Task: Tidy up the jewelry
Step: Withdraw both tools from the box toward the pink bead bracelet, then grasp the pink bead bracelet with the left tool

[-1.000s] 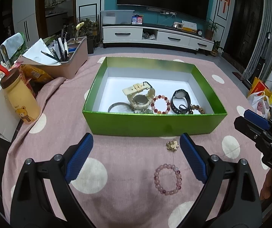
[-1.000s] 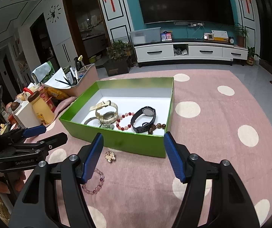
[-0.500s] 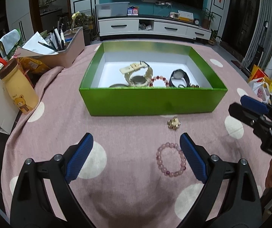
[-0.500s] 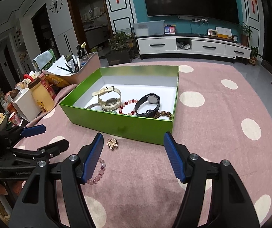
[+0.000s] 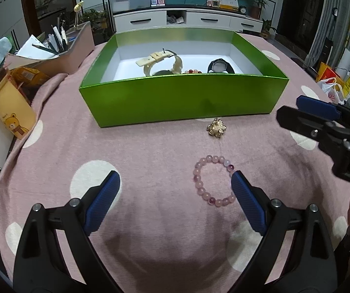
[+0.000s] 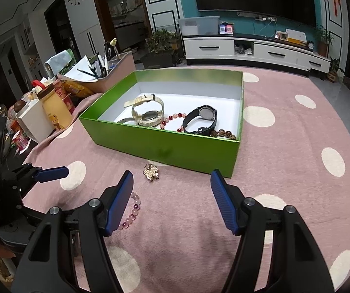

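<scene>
**Both grippers lower over the loose jewelry**

Dropped closer to the counter [image 5: 52,146] since a second ago, both grippers, with the green box [image 5: 182,102] now seen more from the side and its near wall hiding more of the contents.

Nearest in the left wrist view: left gripper [image 5: 175,195], jaws spread wide, nothing between the pads. Pink bead bracelet [image 5: 214,180] flat on the pink polka-dot cloth, just inside the right-hand fingertip, which overlaps its edge in the picture; actual contact cannot be told. Slightly farther: small gold flower brooch [image 5: 216,127], apart from the bracelet and just short of the box's near wall.

Off to the side: right gripper [image 6: 172,190], likewise standing open and empty, over bare cloth near the box's front corner.

Inside the box: cream watch [image 6: 148,112] on its side, red bead bracelet [image 6: 172,119], black watch [image 6: 202,119], brown beads [image 6: 224,133] against the near wall, a metal bangle [image 6: 126,121] partly hidden.

Beyond the counter's left edge: yellow bear bottle [image 5: 11,112], tray of pens and papers [image 5: 57,46]. Farthest: white TV cabinet [image 5: 182,19].
</scene>
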Tool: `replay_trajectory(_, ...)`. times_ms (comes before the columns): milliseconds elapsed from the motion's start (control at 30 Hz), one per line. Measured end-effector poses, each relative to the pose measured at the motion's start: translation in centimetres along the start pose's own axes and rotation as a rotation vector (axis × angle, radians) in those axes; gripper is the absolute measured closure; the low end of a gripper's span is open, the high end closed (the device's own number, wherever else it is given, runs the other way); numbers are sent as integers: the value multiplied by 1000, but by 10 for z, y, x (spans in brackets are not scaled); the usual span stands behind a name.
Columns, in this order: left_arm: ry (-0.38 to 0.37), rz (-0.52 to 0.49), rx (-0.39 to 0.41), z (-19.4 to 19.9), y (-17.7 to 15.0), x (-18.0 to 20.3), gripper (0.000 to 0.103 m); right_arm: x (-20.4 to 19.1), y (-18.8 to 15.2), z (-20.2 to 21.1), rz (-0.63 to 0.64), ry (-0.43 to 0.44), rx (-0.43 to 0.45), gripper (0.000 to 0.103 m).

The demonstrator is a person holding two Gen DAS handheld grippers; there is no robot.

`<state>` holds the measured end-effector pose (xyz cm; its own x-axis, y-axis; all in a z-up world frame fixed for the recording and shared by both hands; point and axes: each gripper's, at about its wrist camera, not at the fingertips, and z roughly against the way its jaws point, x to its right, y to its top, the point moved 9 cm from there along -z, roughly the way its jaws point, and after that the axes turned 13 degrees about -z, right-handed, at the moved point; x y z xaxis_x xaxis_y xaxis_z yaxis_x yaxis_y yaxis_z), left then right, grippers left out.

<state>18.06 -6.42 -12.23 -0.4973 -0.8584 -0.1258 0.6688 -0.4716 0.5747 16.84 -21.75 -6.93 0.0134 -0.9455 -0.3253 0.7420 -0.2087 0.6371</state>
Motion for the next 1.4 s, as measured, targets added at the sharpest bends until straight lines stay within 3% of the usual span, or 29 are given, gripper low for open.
replay_trajectory(200, -26, -8, -13, -9, -2, 7, 14, -1, -7, -13, 11, -1, -40, 37)
replay_trajectory(567, -52, -4, -45, -29, -8, 12, 50, -10, -14, -35, 32, 12, -91, 37)
replay_trajectory(900, -71, -76, -23, -32, -5, 25, 73, -21, -13, -58, 58, 7, -105, 37)
replay_trajectory(933, -80, -80, -20, -32, -4, 27, 81, -22, -13, -60, 63, 9, -108, 37)
replay_trajectory(1067, -96, -84, -16, -31, -4, 30, 94, -27, -13, -71, 72, 26, -126, 47)
replay_trajectory(1267, -115, -69, -16, -31, -4, 30, 96, -31, -17, -86, 88, 26, -157, 62)
replay_trajectory(1400, -124, -51, -16, -31, -5, 27, 96, -32, -18, -91, 112, 13, -159, 78)
